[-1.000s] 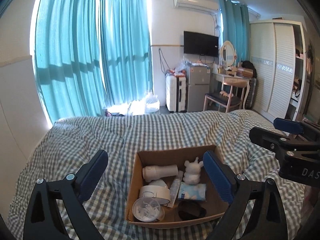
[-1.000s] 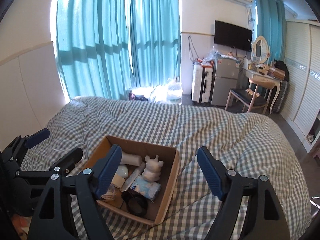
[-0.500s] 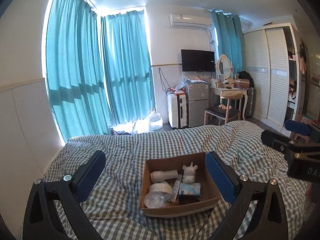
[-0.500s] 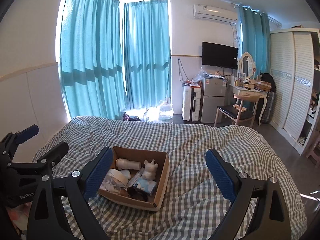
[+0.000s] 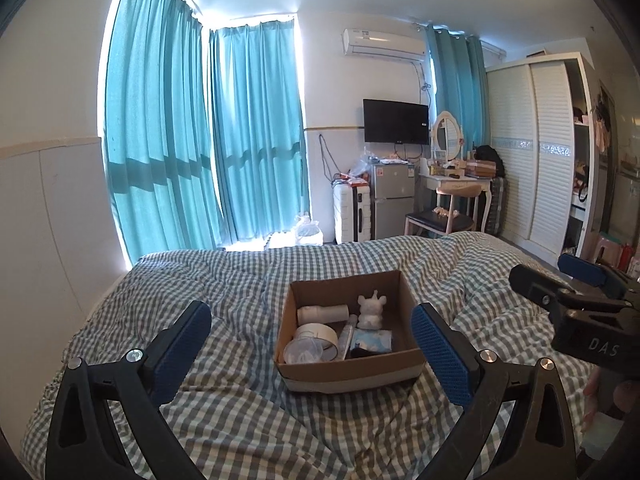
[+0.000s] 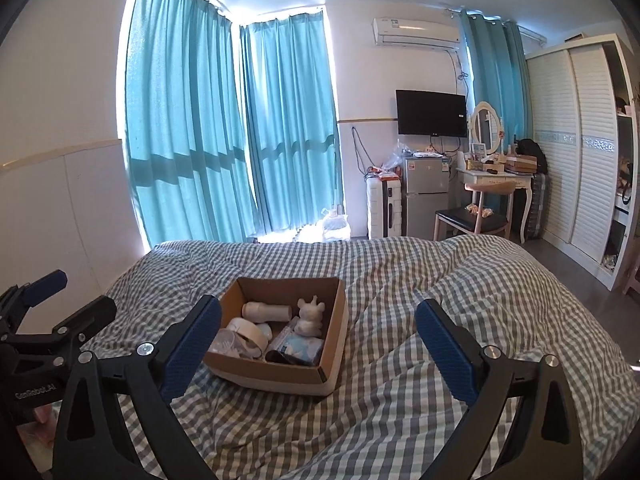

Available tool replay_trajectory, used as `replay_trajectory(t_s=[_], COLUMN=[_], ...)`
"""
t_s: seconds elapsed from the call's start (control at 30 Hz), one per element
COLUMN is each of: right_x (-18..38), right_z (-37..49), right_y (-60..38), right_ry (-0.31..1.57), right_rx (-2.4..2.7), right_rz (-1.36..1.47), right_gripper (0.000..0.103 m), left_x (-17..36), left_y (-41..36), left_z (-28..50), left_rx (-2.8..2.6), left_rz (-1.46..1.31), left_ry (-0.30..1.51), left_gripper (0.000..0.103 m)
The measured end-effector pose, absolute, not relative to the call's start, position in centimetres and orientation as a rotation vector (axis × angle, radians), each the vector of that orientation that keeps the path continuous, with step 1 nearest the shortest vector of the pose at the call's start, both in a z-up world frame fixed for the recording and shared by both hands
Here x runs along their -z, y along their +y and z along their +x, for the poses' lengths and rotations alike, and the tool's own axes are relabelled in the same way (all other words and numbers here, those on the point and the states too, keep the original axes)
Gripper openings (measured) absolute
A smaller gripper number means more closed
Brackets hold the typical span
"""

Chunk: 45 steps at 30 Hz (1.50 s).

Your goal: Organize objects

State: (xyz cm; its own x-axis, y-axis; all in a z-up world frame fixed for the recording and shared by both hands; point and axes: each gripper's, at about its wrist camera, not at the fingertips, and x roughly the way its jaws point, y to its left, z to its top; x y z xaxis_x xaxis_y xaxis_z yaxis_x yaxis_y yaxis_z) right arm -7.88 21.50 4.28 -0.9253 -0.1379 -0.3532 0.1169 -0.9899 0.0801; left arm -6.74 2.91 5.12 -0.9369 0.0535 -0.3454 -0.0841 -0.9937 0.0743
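**Both grippers idle above bed; box contents appear sorted**

The checked bedcover [image 5: 248,412] fills the lower field of both views. On it sits the cardboard box [image 5: 352,368], upright, near the middle of the bed. The left gripper [image 5: 312,344] is spread wide with nothing between its blue pads; the right gripper [image 6: 318,338] is likewise fully spread and holds nothing. Both stand off from the box, touching neither it nor the cover.

Inside the box: a white cylinder [image 5: 322,313] lying flat at the far side, a tape roll [image 5: 316,334], a clear round container [image 5: 306,352], a white figurine [image 5: 371,311] upright, and a pale blue packet [image 5: 372,340].

Judgement: no loose object shows on the cover, so collection looks finished or nearly so. The next move would call for checking the unseen bed margins.

A dark item in the near corner is hidden by the box wall and unidentifiable. A slim tube-like item beside the figurine is too small to name.
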Motion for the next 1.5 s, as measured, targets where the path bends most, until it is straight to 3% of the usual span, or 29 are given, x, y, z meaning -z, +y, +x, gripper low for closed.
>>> replay_trajectory(t_s=[0.47,1.5], right_x=[-0.4,0.0], right_z=[-7.4,-6.8], right_y=[20.3,18.5], right_ry=[0.007,0.052], right_rx=[3.017,3.003], right_rz=[0.595,0.607], right_gripper=[0.098,0.098], left_x=[-1.7,-1.1], left_y=[2.3,1.7], left_z=[-6.2,-6.1], left_rx=[-3.066,-3.061], left_rz=[-0.580,-0.632], left_ry=[0.129,0.091], left_gripper=[0.103,0.103])
